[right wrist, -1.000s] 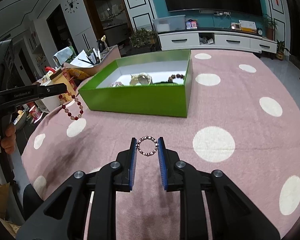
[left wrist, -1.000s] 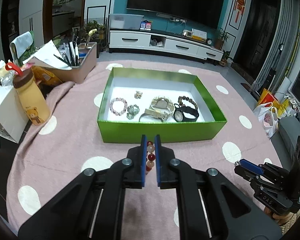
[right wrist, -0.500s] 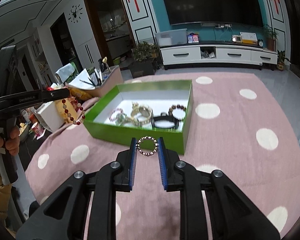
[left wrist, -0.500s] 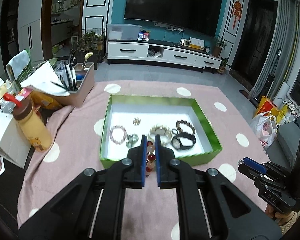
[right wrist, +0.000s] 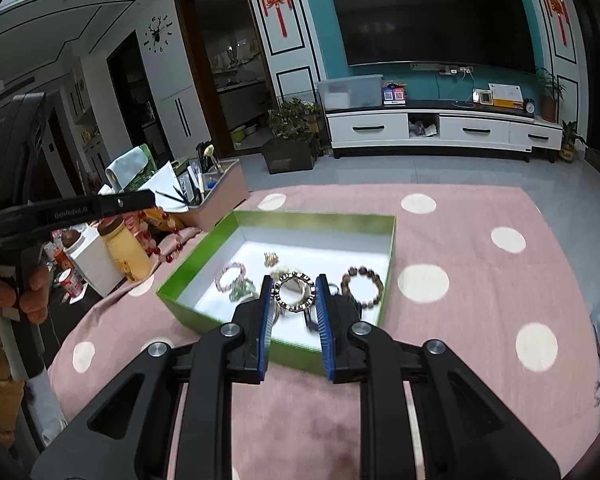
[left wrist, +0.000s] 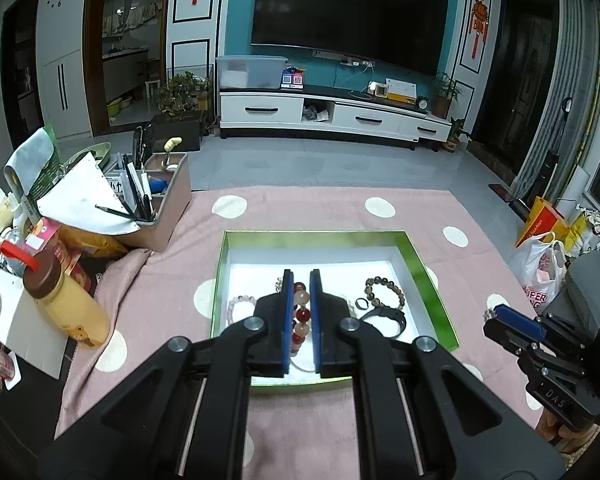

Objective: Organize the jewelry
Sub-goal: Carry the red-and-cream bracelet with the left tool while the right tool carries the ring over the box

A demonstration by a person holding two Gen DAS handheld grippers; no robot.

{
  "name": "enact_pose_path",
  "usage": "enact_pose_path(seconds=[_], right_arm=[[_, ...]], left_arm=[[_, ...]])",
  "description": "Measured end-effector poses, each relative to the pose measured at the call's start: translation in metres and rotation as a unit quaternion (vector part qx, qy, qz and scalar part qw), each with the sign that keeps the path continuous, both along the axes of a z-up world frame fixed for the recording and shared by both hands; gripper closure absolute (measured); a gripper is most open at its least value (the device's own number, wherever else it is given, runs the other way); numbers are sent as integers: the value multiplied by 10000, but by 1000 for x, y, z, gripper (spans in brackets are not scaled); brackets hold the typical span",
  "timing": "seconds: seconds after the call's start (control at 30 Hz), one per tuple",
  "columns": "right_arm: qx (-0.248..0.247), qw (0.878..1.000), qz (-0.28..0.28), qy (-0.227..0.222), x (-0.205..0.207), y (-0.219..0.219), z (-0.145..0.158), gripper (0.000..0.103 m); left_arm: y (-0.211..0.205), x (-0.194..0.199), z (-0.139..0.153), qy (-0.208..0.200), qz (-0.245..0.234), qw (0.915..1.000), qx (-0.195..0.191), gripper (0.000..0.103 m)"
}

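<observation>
A green box [left wrist: 428,276] with a white floor sits on the pink dotted cloth and holds several bracelets and a black watch [left wrist: 382,316]. My left gripper [left wrist: 300,280] is shut on a red and pale bead bracelet [left wrist: 301,316], held above the box's near half. It also shows in the right wrist view [right wrist: 140,202], with the bracelet [right wrist: 166,236] hanging below. My right gripper [right wrist: 293,286] is shut on a small studded ring bracelet [right wrist: 293,292], above the box's near edge [right wrist: 292,346]. The right gripper also shows in the left wrist view [left wrist: 508,320].
A beige organiser [left wrist: 162,208] with pens and papers stands at the back left. A yellow bottle [left wrist: 66,304] and a white box [left wrist: 16,332] stand left of the cloth. A brown bead bracelet [right wrist: 362,286] lies at the box's right. Plastic bags [left wrist: 540,276] lie to the right.
Both grippers have risen and moved forward over the green box, each still holding its bracelet. The box now lies below the fingertips instead of ahead of them.
</observation>
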State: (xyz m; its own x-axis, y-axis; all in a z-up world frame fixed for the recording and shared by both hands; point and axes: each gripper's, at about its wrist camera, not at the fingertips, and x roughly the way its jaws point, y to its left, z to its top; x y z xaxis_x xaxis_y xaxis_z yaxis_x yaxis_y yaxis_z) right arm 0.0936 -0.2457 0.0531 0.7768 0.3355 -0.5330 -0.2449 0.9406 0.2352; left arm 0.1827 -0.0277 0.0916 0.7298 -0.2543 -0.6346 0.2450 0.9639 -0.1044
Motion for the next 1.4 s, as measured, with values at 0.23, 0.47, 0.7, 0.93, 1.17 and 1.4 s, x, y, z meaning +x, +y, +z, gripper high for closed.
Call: enact_pose_path(seconds=[0.23,0.47,0.7,0.93,1.17,1.4], right_arm=[[36,10000,-40,19,33,3,7,82],[33,9999,-77,69,57,5,6,82],[17,9998,-86,151,74,9,3,82],[1,9993,-78,359,95,15,-10,82],[5,9986,-97,529,113,17,-20,82],[66,9968,-90,795,129,17,-32,82]], left_arm=[[-6,24,-8,93,38,9999,68,96],[-8,46,-24,258,85,9996,75,96],[-8,64,-38,392,136,9991,69,96],[-9,80,-51,527,141,9985,88,96],[-15,91,-62,615,117,9979,149,96],[-17,100,-73,748,99,9970,155,96]])
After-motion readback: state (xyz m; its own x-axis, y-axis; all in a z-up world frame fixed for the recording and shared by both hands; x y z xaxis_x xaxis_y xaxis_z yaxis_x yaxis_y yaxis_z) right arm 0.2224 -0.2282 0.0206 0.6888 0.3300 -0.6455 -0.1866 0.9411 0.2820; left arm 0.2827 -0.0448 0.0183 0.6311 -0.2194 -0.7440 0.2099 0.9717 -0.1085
